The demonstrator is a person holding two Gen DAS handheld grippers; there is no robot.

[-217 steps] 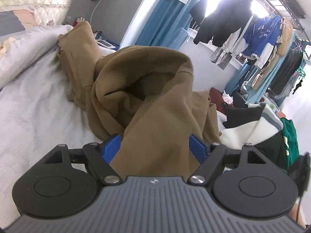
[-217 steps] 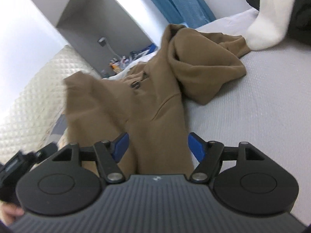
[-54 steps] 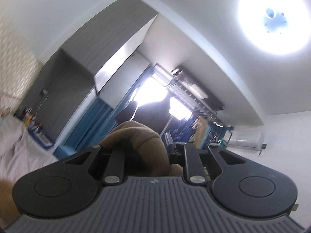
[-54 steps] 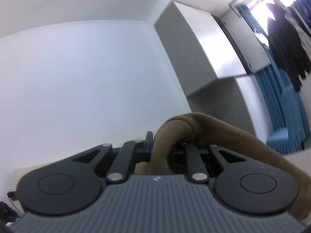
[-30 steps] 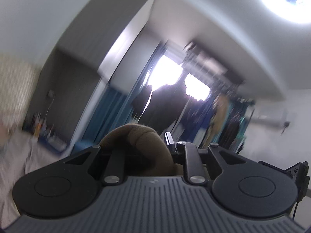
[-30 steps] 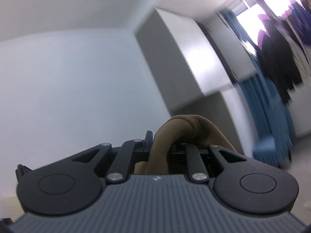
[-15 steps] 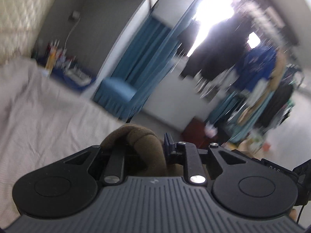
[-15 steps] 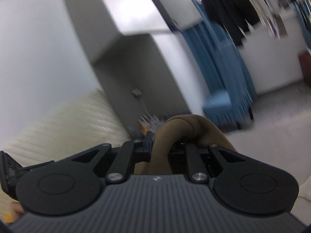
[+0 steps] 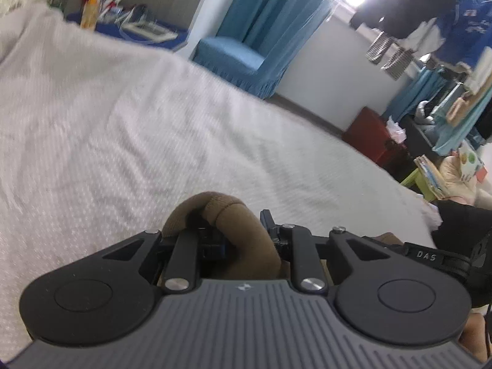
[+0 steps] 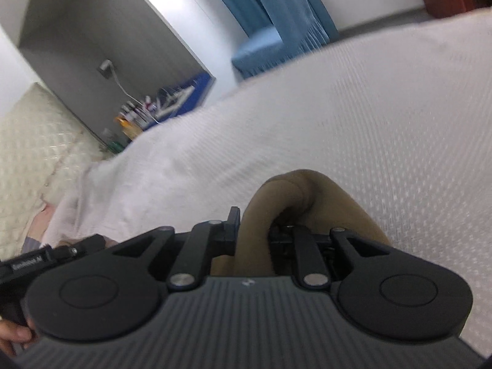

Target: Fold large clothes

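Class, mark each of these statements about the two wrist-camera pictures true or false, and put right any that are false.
1. The left gripper is closed on a bunch of brown garment. True.
2. The right gripper is open with nothing between its fingers. False: it is shut on brown fabric too.
3. The bed cover under the grippers is light grey and textured. True.
4. The curtain by the window is red. False: it is blue.
5. A blue upholstered seat stands beyond the bed. True.
6. The brown garment lies spread flat across the bed. False: only bunched folds at the fingers show; the bed ahead carries no garment.
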